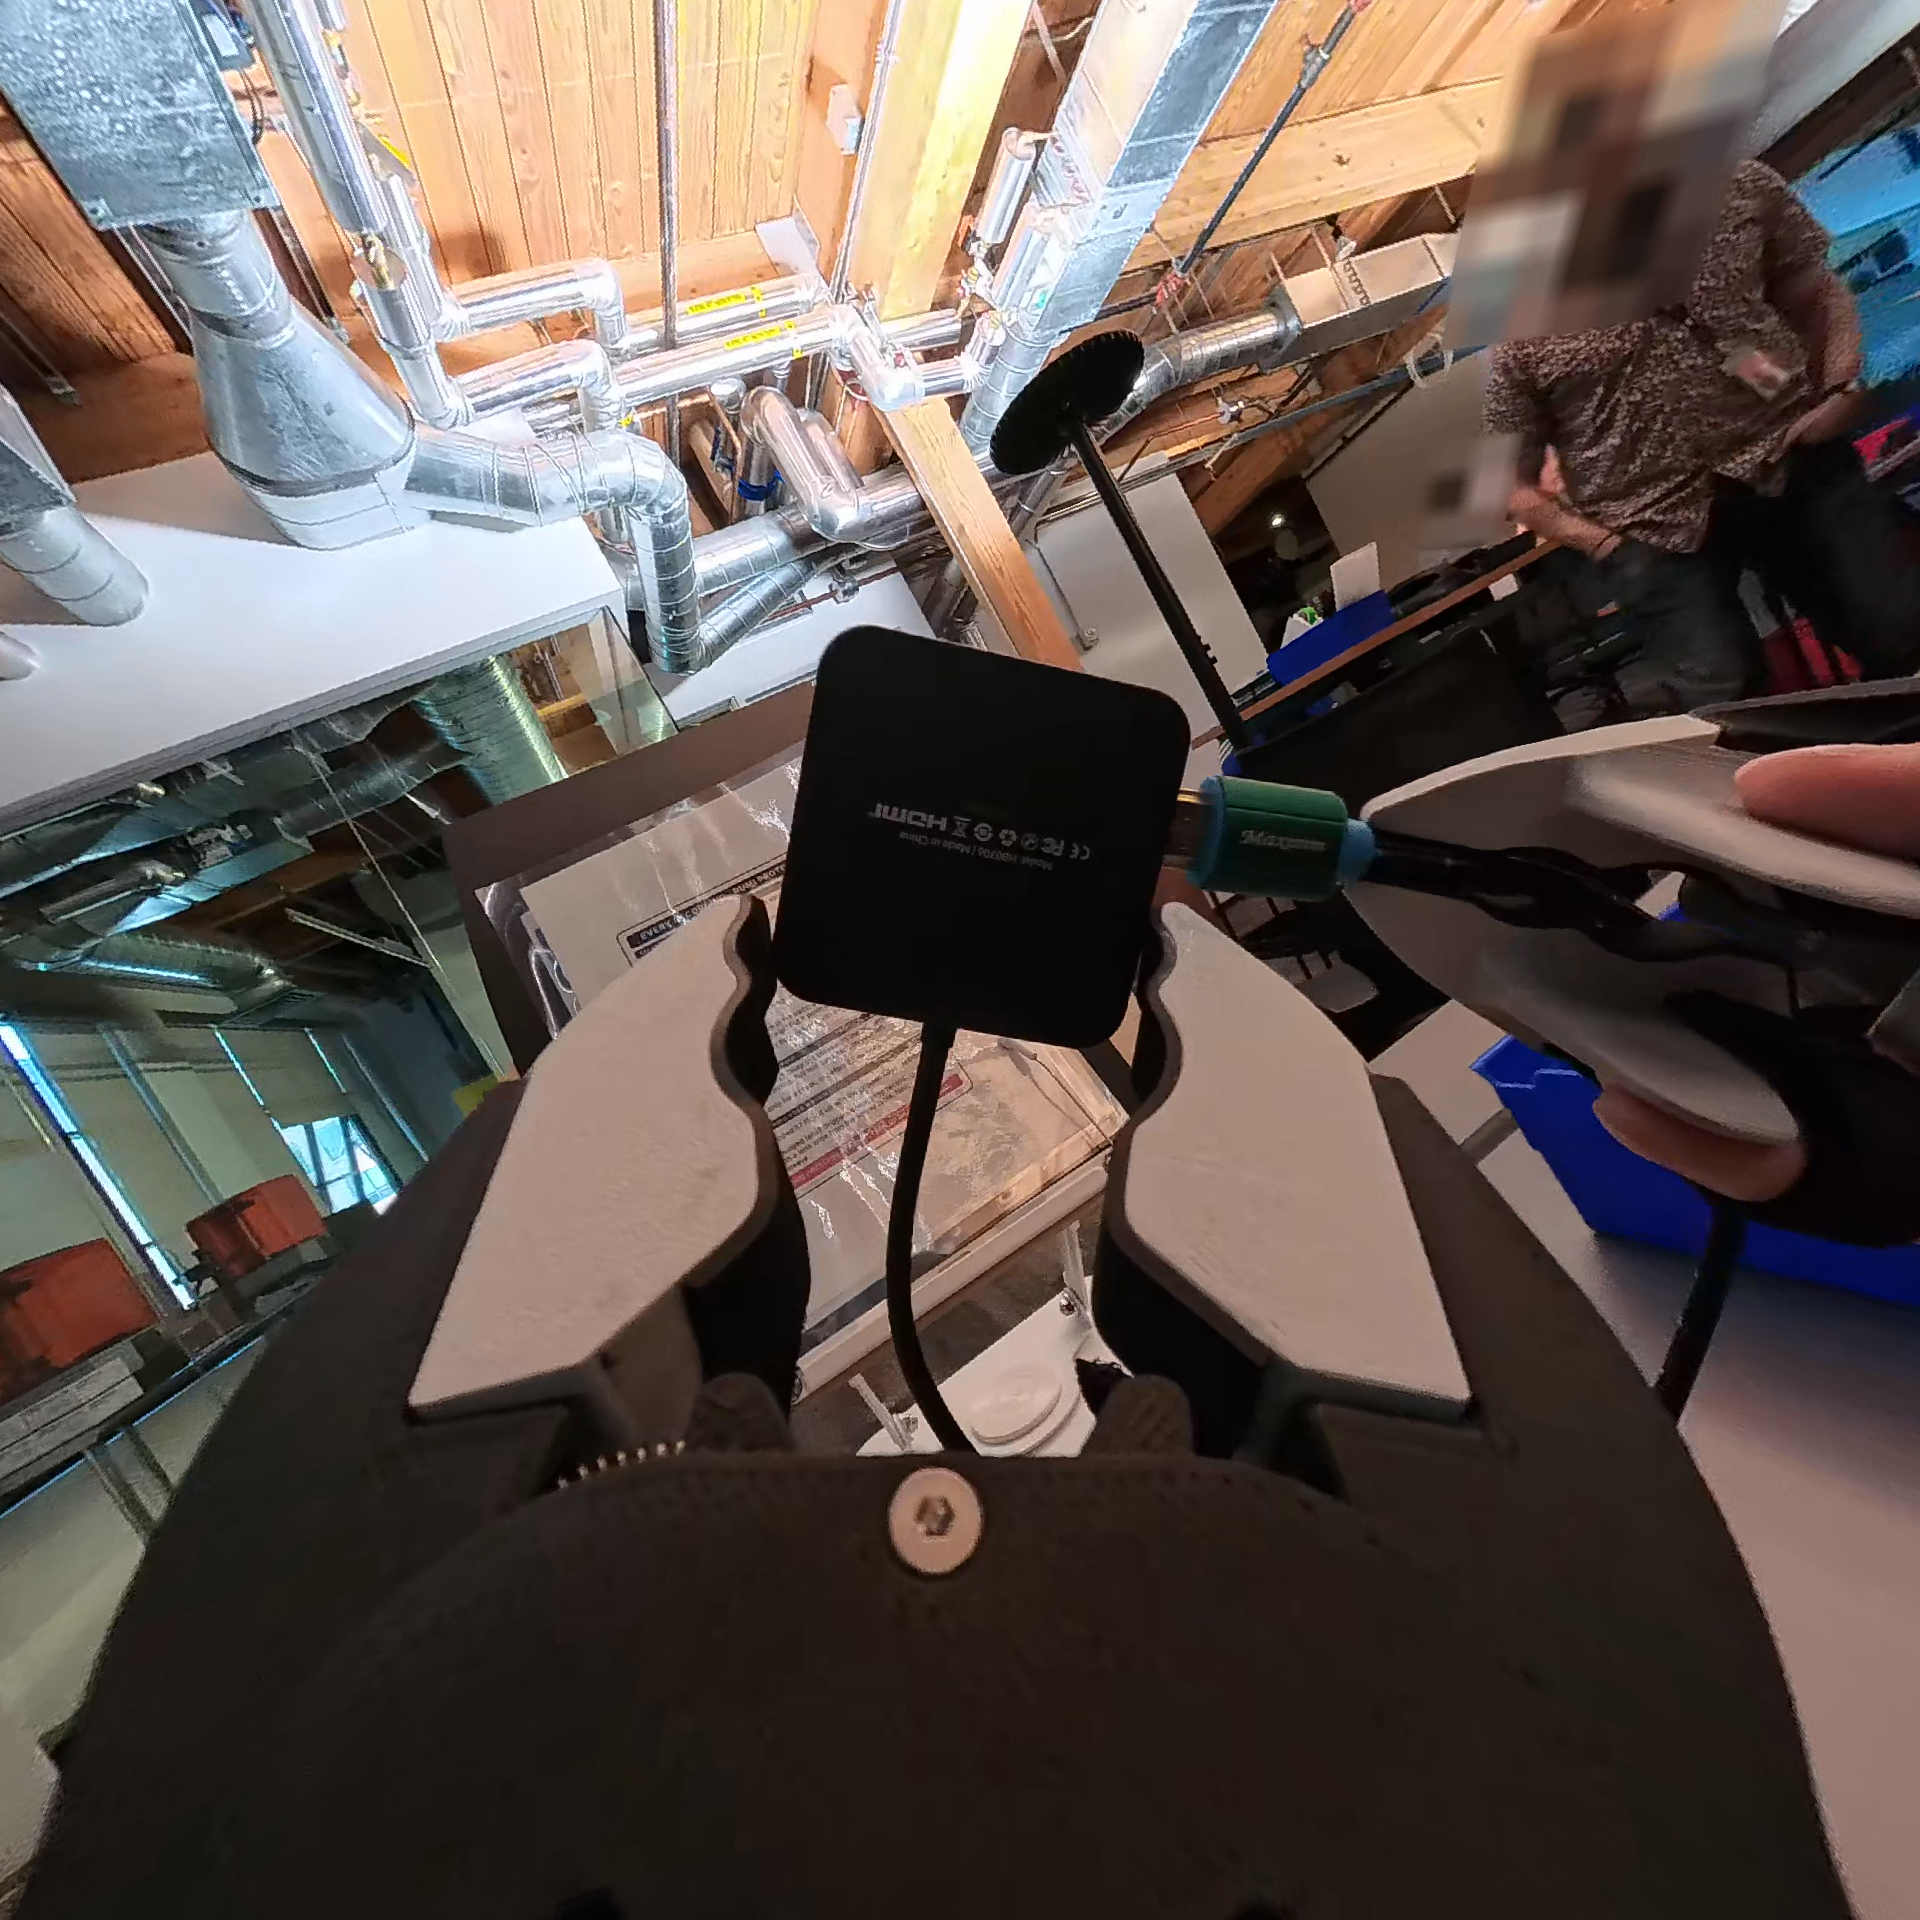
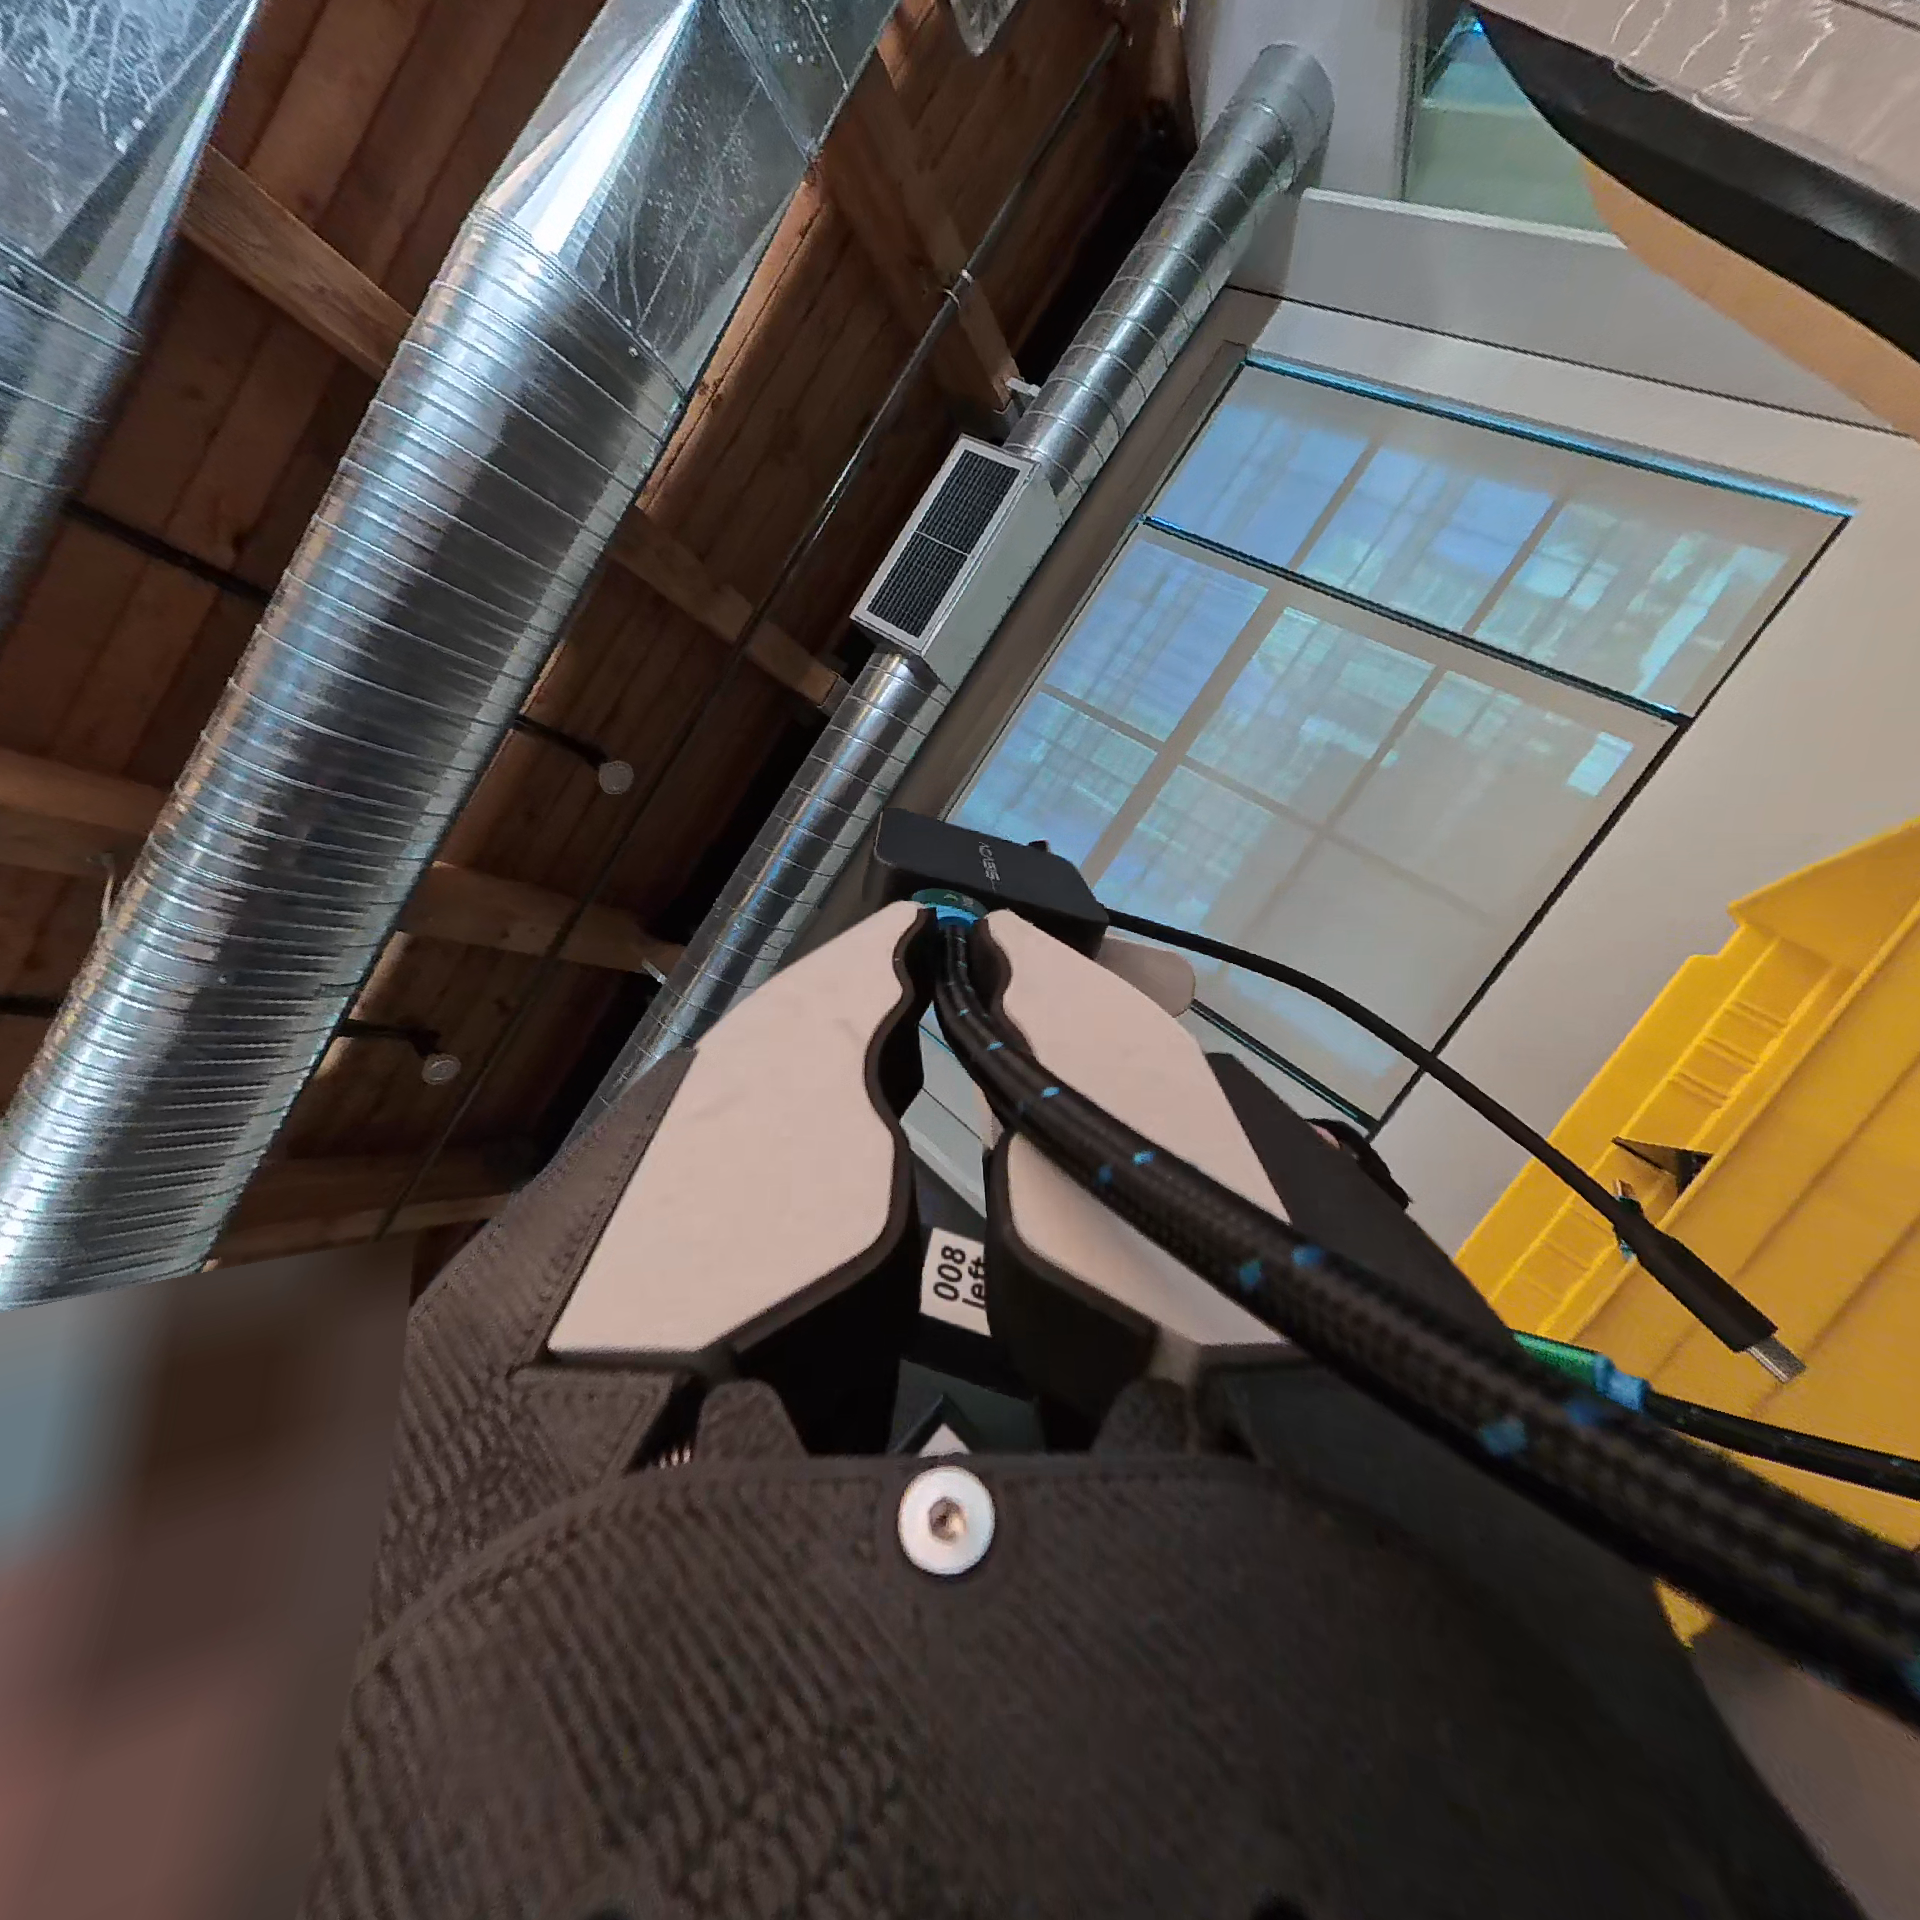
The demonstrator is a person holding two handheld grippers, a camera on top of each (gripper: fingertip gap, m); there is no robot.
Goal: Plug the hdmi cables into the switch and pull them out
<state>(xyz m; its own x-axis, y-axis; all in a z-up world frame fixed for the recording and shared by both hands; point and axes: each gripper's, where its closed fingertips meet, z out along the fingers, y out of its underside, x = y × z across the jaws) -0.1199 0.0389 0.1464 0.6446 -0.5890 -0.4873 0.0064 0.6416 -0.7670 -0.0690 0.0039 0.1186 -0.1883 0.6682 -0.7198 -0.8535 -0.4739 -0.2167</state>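
My left gripper [image 1: 961,935] is shut on the lower edge of the black square HDMI switch [image 1: 977,831] and holds it up in the air. The switch's thin black lead [image 1: 914,1195] hangs down between my fingers. My right gripper [image 1: 1366,852] comes in from the right, shut on the braided cable just behind the green HDMI plug [image 1: 1262,842]. The plug's metal tip meets the switch's right side, with some metal still showing. In the right wrist view my right gripper [image 2: 951,920] clamps the braided cable [image 2: 1143,1153], with the switch [image 2: 987,878] just beyond.
A blue bin [image 1: 1621,1174] sits at the right and a yellow bin [image 2: 1714,1143] shows in the right wrist view. The switch's lead ends in a loose plug [image 2: 1756,1351]. A person [image 1: 1662,416] stands at the far right. A black stand [image 1: 1070,405] rises behind the switch.
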